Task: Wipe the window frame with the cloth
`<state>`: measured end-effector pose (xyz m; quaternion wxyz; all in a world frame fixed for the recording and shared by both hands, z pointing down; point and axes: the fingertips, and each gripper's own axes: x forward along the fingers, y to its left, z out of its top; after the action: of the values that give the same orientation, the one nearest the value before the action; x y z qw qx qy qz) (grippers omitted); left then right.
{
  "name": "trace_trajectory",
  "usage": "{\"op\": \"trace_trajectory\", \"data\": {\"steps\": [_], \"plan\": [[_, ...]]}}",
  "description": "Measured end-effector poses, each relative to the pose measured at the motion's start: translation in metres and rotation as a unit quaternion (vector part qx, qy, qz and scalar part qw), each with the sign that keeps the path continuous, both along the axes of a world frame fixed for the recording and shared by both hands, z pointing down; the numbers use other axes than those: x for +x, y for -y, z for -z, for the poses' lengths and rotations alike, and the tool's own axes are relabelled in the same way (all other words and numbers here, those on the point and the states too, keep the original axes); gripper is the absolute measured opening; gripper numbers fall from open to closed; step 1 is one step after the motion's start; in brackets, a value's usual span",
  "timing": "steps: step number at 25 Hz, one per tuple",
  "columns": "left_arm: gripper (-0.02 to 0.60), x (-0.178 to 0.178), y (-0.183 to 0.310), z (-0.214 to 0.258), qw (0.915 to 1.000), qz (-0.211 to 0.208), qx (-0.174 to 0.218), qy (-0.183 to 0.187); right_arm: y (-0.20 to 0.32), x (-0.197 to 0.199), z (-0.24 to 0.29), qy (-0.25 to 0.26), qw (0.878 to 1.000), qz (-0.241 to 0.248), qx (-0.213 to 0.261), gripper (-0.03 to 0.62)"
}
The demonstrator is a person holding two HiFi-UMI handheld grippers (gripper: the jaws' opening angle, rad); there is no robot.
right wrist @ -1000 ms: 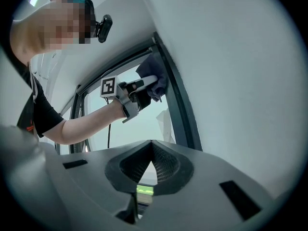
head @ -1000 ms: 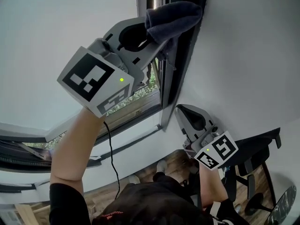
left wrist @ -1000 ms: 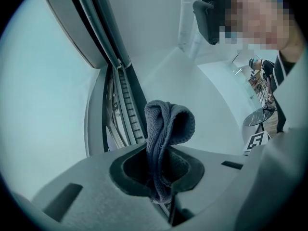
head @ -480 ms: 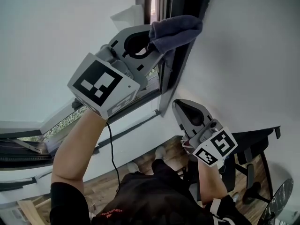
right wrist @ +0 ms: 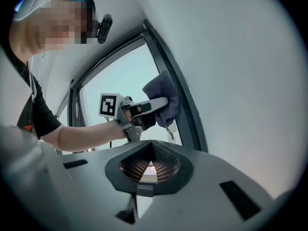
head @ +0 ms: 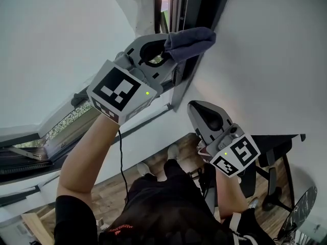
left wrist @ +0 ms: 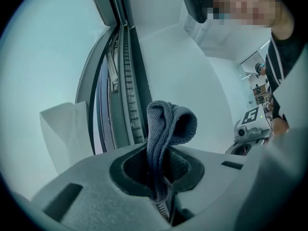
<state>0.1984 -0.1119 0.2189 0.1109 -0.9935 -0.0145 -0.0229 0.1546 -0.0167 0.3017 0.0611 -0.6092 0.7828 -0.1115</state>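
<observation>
The cloth (head: 189, 39), a grey folded wad, is pressed against the dark upright of the window frame (head: 203, 6). Since a second ago it has slid along that upright toward the frame's lower corner, so the gap between wad and corner has shrunk in the head view. I judge that a wiping stroke is under way and that this stretch of the upright is now covered, with the part nearer the corner left to do.

The wad's long axis runs from its pinched end across the upright, and its free, rounded end points off the frame toward the white wall (head: 265, 60). In the left gripper view it rises from the jaws and doubles over in a loop just beside the frame.

The left tongs (head: 166, 47) are clamped tight on the cloth's lower end. The right tongs (head: 207, 119) hang below the frame's corner, close to the wall, jaws brought together with nothing between them, taking no part in the stroke.
</observation>
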Motion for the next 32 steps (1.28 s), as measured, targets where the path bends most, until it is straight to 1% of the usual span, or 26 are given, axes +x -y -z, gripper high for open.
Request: {"op": "trace_trajectory", "data": {"steps": [6, 10, 16, 18, 22, 32], "plan": [[0.061, 0.004, -0.001, -0.043, 0.9998, -0.003, -0.015, 0.015, -0.002, 0.003, -0.021, 0.007, 1.0, -0.007, -0.019, 0.0], [0.061, 0.006, 0.001, -0.066, 0.9992, -0.002, -0.032, 0.024, -0.001, 0.004, -0.032, 0.007, 1.0, -0.01, -0.026, 0.0], [0.061, 0.007, 0.001, -0.108, 0.9976, -0.005, -0.051, 0.046, -0.003, 0.006, -0.053, 0.017, 0.999, -0.014, -0.043, 0.0], [0.061, 0.007, 0.001, -0.12, 0.997, -0.005, -0.055, 0.055, -0.004, 0.007, -0.06, 0.02, 0.999, -0.014, -0.049, 0.0], [0.061, 0.009, 0.0, -0.14, 0.9964, -0.009, -0.057, 0.061, -0.004, 0.008, -0.075, 0.025, 0.998, -0.013, -0.06, 0.0], [0.061, 0.012, 0.0, -0.201, 0.9916, -0.005, -0.085, 0.098, -0.006, 0.009, -0.105, 0.04, 0.995, -0.01, -0.086, 0.0]]}}
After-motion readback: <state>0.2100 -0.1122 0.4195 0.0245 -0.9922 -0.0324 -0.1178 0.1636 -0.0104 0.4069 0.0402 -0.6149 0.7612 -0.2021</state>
